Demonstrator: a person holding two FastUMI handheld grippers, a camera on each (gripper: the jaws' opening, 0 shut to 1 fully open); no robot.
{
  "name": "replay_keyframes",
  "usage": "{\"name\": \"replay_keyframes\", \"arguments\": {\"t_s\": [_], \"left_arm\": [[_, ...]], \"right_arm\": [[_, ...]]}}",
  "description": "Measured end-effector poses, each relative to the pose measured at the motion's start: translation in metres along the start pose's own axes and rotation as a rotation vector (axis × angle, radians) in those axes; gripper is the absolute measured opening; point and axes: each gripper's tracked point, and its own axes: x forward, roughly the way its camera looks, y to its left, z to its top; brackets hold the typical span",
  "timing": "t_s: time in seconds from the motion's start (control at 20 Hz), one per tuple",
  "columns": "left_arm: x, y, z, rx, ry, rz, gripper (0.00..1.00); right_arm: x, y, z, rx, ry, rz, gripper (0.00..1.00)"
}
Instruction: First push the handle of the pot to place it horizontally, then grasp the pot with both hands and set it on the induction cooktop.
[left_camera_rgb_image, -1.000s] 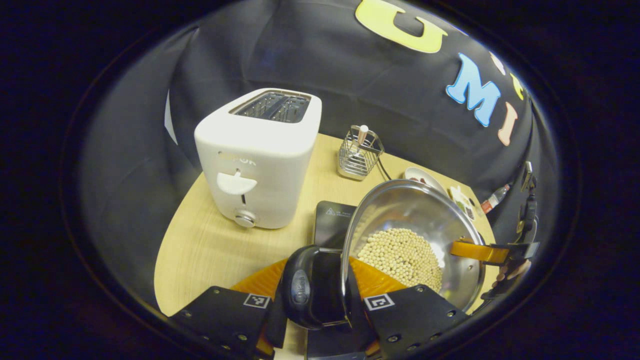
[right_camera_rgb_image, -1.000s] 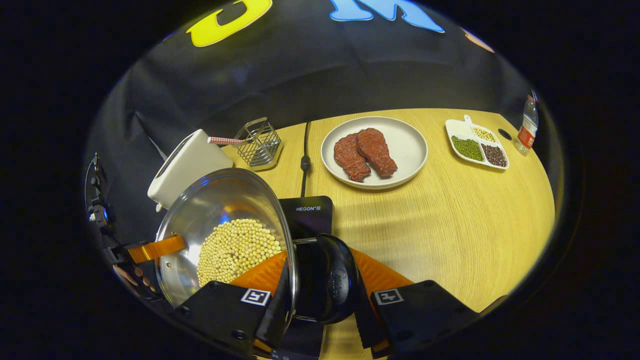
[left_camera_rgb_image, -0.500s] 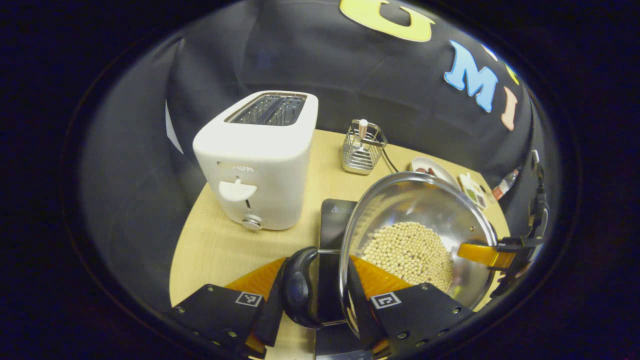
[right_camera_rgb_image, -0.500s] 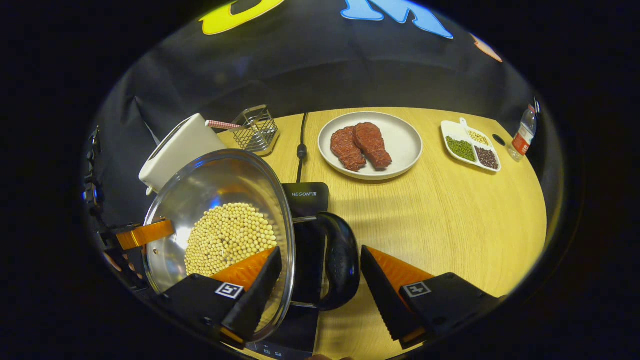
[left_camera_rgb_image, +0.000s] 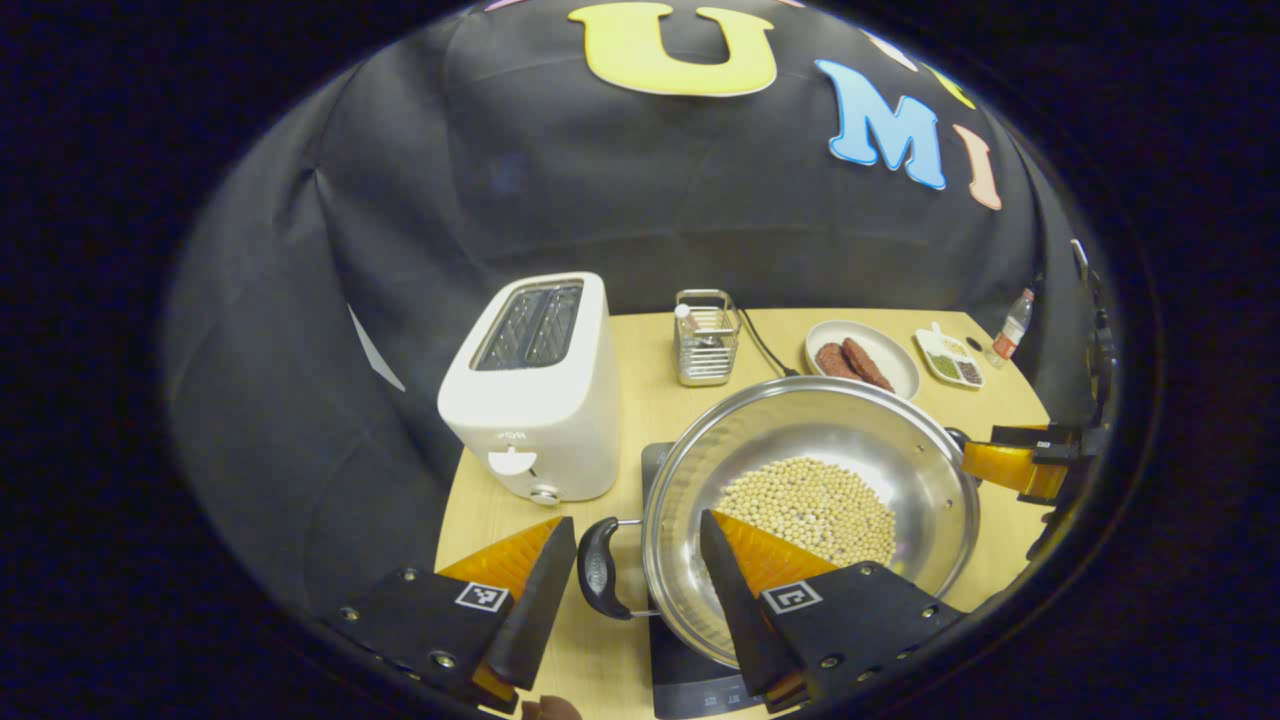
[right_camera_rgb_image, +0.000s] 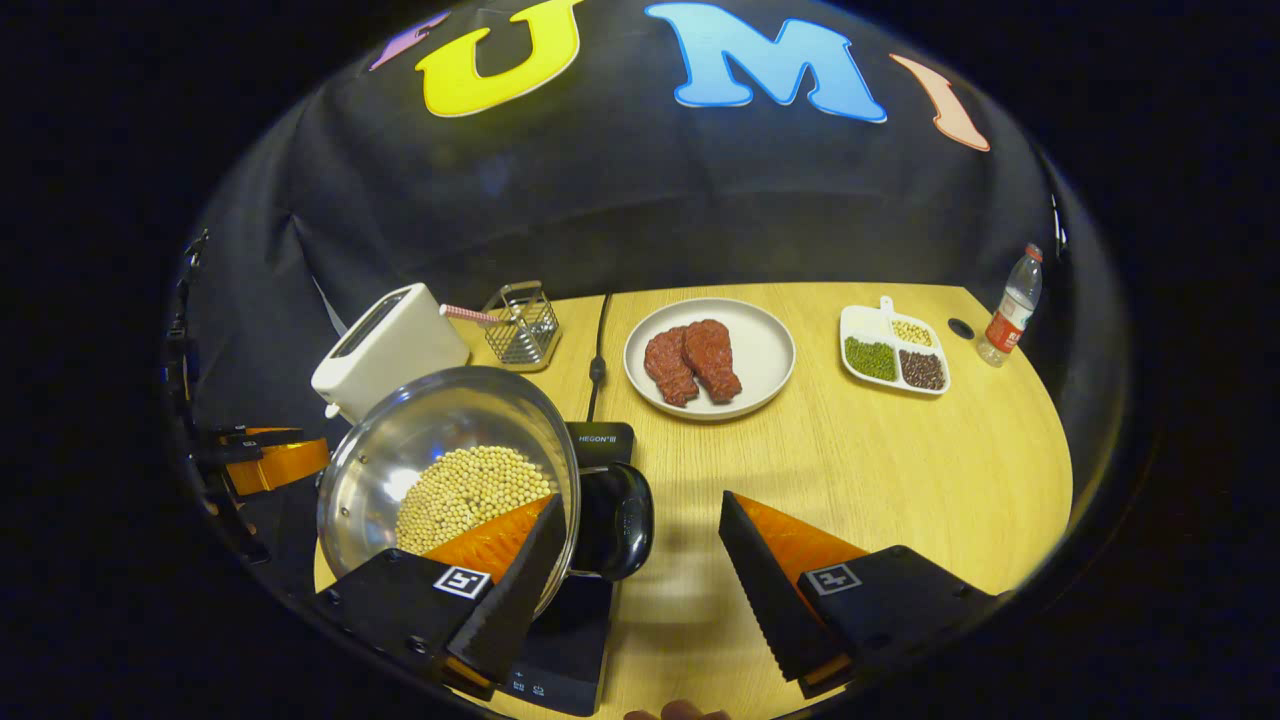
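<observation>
Your left gripper (left_camera_rgb_image: 628, 590) stands spread wide, one finger either side of the pot's (left_camera_rgb_image: 810, 500) left loop handle (left_camera_rgb_image: 598, 582) but pressing on neither side of it. The handle lies just ahead, between the fingers; the inner finger overlaps the rim in the left gripper view.

The pot, with soybeans (right_camera_rgb_image: 470, 495) in its bottom, sits on the induction cooktop (right_camera_rgb_image: 575, 640) near the table's (right_camera_rgb_image: 900, 480) front edge, between your two grippers. Its long axis, handle to handle, runs left to right, level with the table.

Your right gripper (right_camera_rgb_image: 640, 560) is likewise released, jaws wide apart, with the right handle (right_camera_rgb_image: 615, 520) just ahead of the gap and free of both fingers. Both grippers lie about equally near, one at each end.

A second ago both grippers were clamped on the handles and the pot hung tilted above the cooktop. Half a second ago the right one had let go while the left still held. Now both are open and drawn back, so I judge the placing done; back straight out along the handle axis.
</observation>
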Motion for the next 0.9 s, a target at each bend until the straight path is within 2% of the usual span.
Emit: {"name": "replay_keyframes", "arguments": {"t_s": [0.15, 0.2, 0.25, 0.3, 0.35, 0.45, 0.5, 0.55, 0.65, 0.8, 0.9], "left_arm": [[-0.032, -0.013, 0.018, 0.022, -0.06, 0.027, 0.73], [-0.043, -0.017, 0.024, 0.01, -0.08, 0.041, 0.76], [-0.058, -0.018, 0.03, -0.005, -0.103, 0.075, 0.76], [-0.072, -0.016, 0.039, -0.017, -0.135, 0.119, 0.76], [-0.085, -0.017, 0.049, -0.037, -0.175, 0.147, 0.76], [-0.109, -0.035, 0.064, -0.101, -0.243, 0.141, 0.78], [-0.12, -0.045, 0.069, -0.133, -0.272, 0.13, 0.76], [-0.135, -0.054, 0.075, -0.163, -0.301, 0.126, 0.74], [-0.166, -0.071, 0.083, -0.2, -0.348, 0.127, 0.76], [-0.216, -0.098, 0.1, -0.211, -0.45, 0.173, 0.76], [-0.256, -0.125, 0.101, -0.213, -0.511, 0.217, 0.72]], "right_arm": [[-0.032, -0.015, 0.017, -0.015, -0.067, -0.005, 0.98], [-0.043, -0.021, 0.021, -0.02, -0.087, -0.008, 0.98], [-0.055, -0.028, 0.025, -0.025, -0.105, -0.014, 0.93], [-0.066, -0.034, 0.03, -0.03, -0.128, -0.017, 0.98], [-0.078, -0.042, 0.034, -0.037, -0.156, -0.022, 0.98], [-0.104, -0.062, 0.04, -0.061, -0.203, -0.05, 0.98], [-0.118, -0.075, 0.041, -0.075, -0.22, -0.069, 0.98], [-0.133, -0.088, 0.045, -0.082, -0.254, -0.091, 0.98], [-0.17, -0.112, 0.06, -0.086, -0.351, -0.119, 0.98], [-0.221, -0.156, 0.072, -0.121, -0.463, -0.176, 0.98], [-0.26, -0.187, 0.082, -0.12, -0.548, -0.209, 0.98]]}}
